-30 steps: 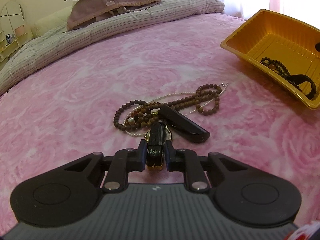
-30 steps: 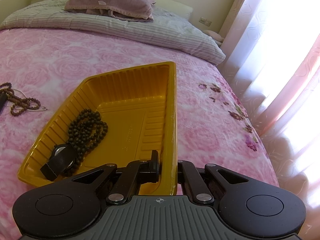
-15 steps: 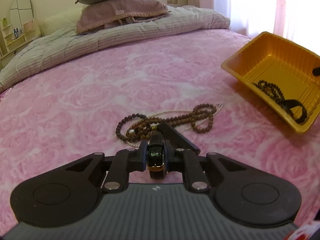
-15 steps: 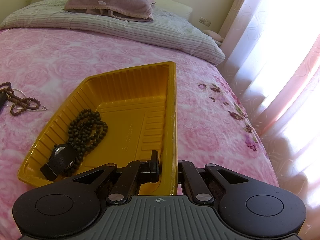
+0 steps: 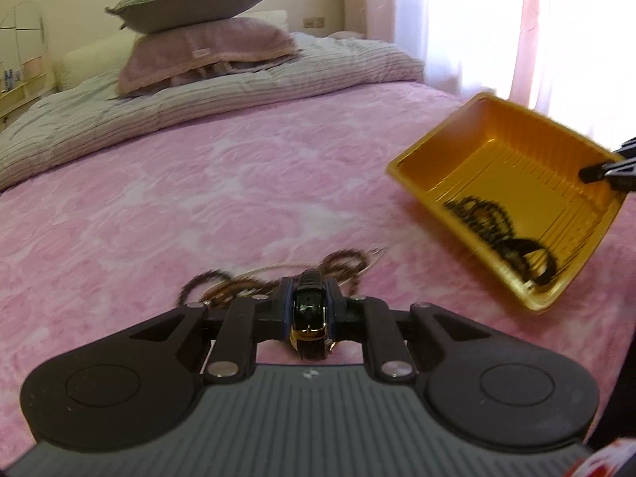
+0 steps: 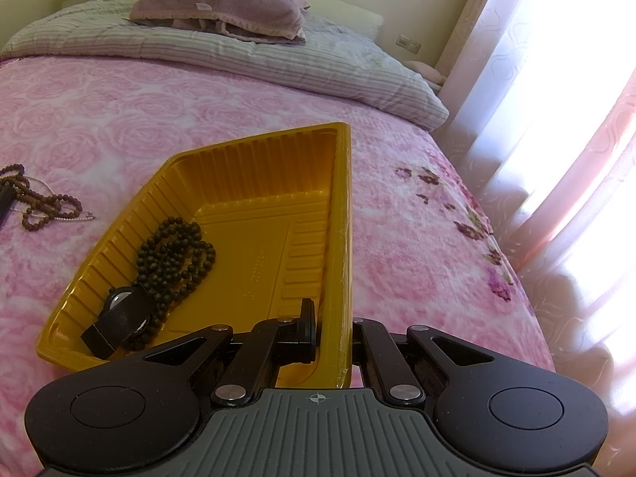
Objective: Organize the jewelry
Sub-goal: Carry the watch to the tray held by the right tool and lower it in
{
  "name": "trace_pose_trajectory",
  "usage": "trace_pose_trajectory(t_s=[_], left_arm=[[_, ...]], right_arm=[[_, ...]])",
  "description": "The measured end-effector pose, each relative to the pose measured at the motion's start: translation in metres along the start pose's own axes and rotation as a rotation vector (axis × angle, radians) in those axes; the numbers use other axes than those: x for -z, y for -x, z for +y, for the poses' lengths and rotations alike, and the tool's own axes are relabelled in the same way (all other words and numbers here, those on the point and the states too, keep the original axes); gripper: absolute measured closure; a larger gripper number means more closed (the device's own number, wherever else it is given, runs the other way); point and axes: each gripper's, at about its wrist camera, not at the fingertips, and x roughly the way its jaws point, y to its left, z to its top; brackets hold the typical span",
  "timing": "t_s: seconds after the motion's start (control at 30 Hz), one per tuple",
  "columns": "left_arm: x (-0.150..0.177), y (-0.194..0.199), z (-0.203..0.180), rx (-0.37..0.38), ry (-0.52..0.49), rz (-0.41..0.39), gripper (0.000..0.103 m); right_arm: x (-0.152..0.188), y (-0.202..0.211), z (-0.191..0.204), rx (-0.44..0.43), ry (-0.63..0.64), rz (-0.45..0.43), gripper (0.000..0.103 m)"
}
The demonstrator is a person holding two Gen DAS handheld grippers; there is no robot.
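I see the pink rose-patterned bedspread [image 6: 119, 127] carrying the yellow plastic tray [image 6: 254, 183]. My right gripper [image 6: 332, 330] is pressed together on the tray's right wall, holding it tilted. Inside lie a dark bead string [image 6: 175, 254] and a black-strap watch [image 6: 119, 314]. My left gripper [image 5: 309, 310] pinches a gold-cased black-strap watch [image 5: 309, 318] above the brown bead necklace [image 5: 338, 260] on the bedspread.

Both cameras ride on hand-held grippers and look forward and downward along the fingers, over a pink bedspread [image 5: 167, 183] toward the pillows [image 6: 222, 8] at the far end. The left view sits close above the bed; the right view sits close at the yellow tray [image 6: 254, 167]. Both views share that tray, the loose beads [image 6: 43, 206] and the pillows.
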Motion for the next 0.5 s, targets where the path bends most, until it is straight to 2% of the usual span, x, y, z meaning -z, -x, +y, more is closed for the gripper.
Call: trace_pose_trajectory(t_s=[0.5], left_arm=[[-0.05,-0.031,-0.101,0.283,-0.074,-0.048,0.089]], right_arm=[[0.0,-0.001,-0.003,-0.019,0.003,0.001,0.099]])
